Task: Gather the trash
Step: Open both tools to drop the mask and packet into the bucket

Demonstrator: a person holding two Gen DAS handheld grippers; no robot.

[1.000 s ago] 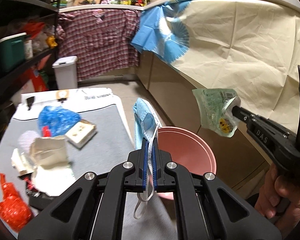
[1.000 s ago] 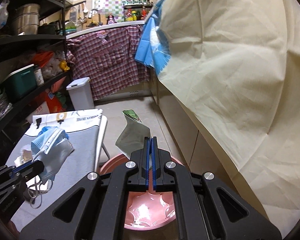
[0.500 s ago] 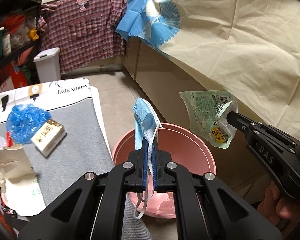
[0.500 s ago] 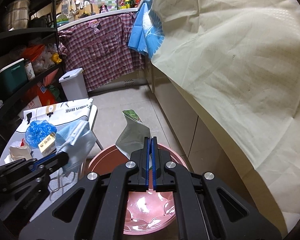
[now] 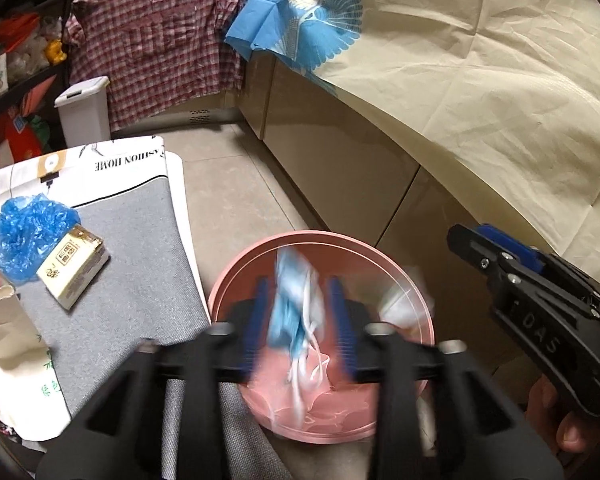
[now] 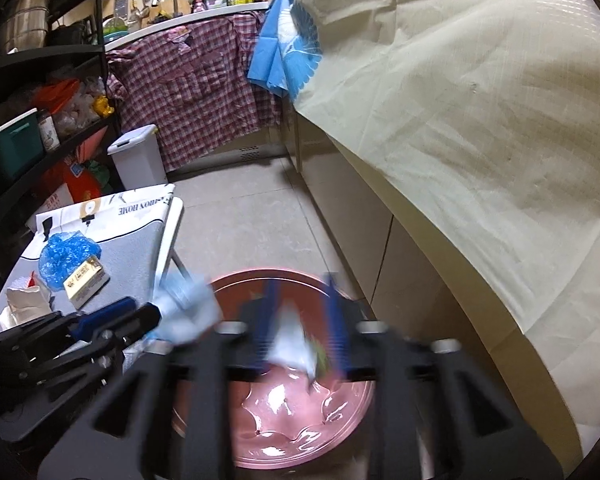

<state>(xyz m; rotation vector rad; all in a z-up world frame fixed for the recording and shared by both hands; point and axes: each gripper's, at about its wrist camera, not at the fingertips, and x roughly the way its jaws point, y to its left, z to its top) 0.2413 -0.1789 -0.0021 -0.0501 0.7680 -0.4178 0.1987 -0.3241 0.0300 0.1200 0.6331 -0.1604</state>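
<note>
Kitchen floor, grey-topped bench point(image 5: 132, 264) on my left; both jaws just opened, blurred mask point(image 5: 296, 312) and wrapper point(image 6: 296, 344) loose over pink bin point(image 5: 320, 240).

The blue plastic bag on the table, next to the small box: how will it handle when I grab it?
The blue bag looks crumpled and thin, so probably floppy and light. It seems to touch the box, which might shift. Glossy film may slip; pinch a fold.
</note>
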